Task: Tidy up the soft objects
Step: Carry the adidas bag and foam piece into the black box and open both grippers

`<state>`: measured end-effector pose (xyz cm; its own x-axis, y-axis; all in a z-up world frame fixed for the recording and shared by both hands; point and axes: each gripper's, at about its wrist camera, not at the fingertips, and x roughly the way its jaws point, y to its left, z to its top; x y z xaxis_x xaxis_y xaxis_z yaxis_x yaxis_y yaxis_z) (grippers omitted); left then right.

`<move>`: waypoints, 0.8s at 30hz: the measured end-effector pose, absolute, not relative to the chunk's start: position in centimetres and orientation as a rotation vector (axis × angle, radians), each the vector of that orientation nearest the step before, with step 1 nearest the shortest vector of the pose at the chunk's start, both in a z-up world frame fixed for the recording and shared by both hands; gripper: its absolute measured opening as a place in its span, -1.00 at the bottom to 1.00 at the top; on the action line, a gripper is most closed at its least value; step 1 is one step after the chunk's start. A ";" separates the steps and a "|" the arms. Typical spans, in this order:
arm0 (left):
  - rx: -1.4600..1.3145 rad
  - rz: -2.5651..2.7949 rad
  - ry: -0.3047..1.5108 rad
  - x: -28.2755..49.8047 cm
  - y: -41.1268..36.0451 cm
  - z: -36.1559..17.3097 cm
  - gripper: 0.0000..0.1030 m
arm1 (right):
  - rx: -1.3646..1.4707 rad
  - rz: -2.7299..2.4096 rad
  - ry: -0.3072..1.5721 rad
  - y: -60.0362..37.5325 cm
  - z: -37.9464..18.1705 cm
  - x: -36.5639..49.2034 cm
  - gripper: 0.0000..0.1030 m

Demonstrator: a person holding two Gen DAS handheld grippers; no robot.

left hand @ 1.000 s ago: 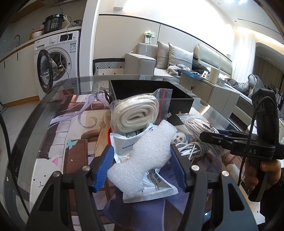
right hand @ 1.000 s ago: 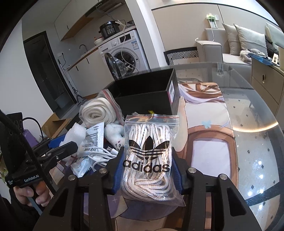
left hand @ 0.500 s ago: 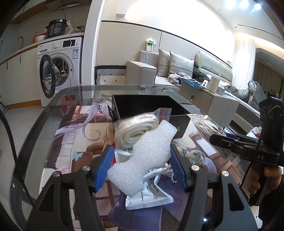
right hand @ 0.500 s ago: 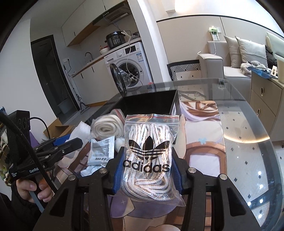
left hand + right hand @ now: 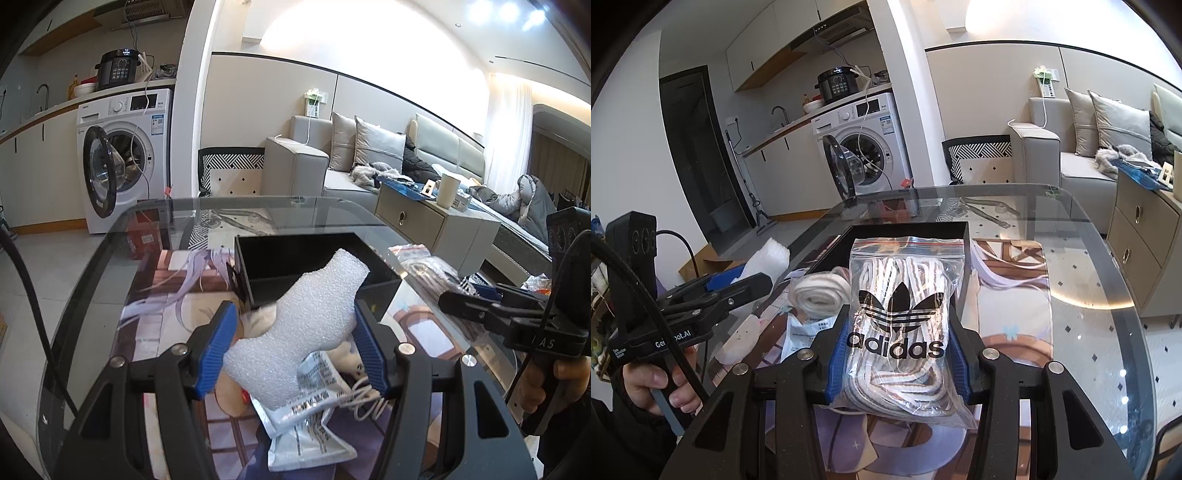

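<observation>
My left gripper is shut on a white foam piece and holds it above the table, in front of the open black box. My right gripper is shut on a clear Adidas zip bag of white laces, lifted in front of the same black box. In the right wrist view the left gripper shows at the left with the foam. In the left wrist view the right gripper shows at the right with the bag.
On the glass table lie a rolled white band in a bag, a white printed packet, a white cable and a plush item. A washing machine and sofa stand beyond.
Both grippers have risen with their loads and moved toward the black box. The items on the table now sit lower in both views.
</observation>
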<state>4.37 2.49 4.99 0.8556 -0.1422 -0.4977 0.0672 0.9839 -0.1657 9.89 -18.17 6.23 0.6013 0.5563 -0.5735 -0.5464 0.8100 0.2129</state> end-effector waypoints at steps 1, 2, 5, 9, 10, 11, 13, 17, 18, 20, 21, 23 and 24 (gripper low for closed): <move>-0.143 -0.109 0.532 4.5 2.5 5.2 0.21 | 0.013 0.639 0.677 -18.0 6.4 10.2 -0.09; -0.142 -0.109 0.532 4.7 2.5 5.4 0.21 | 0.012 0.637 0.678 -17.9 6.5 10.4 -0.09; -0.143 -0.108 0.531 5.2 2.7 5.9 0.21 | 0.012 0.632 0.687 -17.6 7.0 11.1 -0.09; -0.140 -0.107 0.533 6.1 2.6 6.4 0.21 | 0.007 0.621 0.699 -17.2 7.5 12.3 -0.09; -0.135 -0.106 0.534 6.5 2.6 6.5 0.21 | 0.004 0.620 0.705 -17.0 7.6 12.5 -0.09; -0.131 -0.105 0.533 6.8 2.5 6.6 0.21 | 0.003 0.616 0.707 -16.9 7.6 12.8 -0.09; -0.125 -0.105 0.533 7.5 2.4 6.7 0.21 | -0.003 0.614 0.718 -16.6 7.7 13.4 -0.09; -0.114 -0.098 0.540 9.1 2.3 6.9 0.21 | -0.022 0.607 0.736 -15.9 7.7 14.3 -0.09; -0.114 -0.096 0.542 9.5 2.3 6.9 0.21 | -0.029 0.607 0.743 -15.7 7.6 14.6 -0.09; -0.115 -0.091 0.550 10.2 2.3 6.7 0.21 | -0.042 0.604 0.758 -15.4 7.5 15.0 -0.09; -0.119 -0.088 0.553 10.6 2.3 6.7 0.21 | -0.048 0.603 0.764 -15.2 7.5 15.3 -0.09; -0.123 -0.081 0.558 11.3 2.3 6.4 0.21 | -0.064 0.601 0.779 -14.9 7.4 15.8 -0.09; -0.123 -0.075 0.560 11.6 2.3 6.4 0.21 | -0.073 0.600 0.784 -14.6 7.3 16.0 -0.09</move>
<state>11.60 2.33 6.36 0.8450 -0.1048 -0.5244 0.0376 0.9898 -0.1372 15.98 -14.64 7.33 0.5511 0.4799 -0.6827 -0.5328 0.8320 0.1547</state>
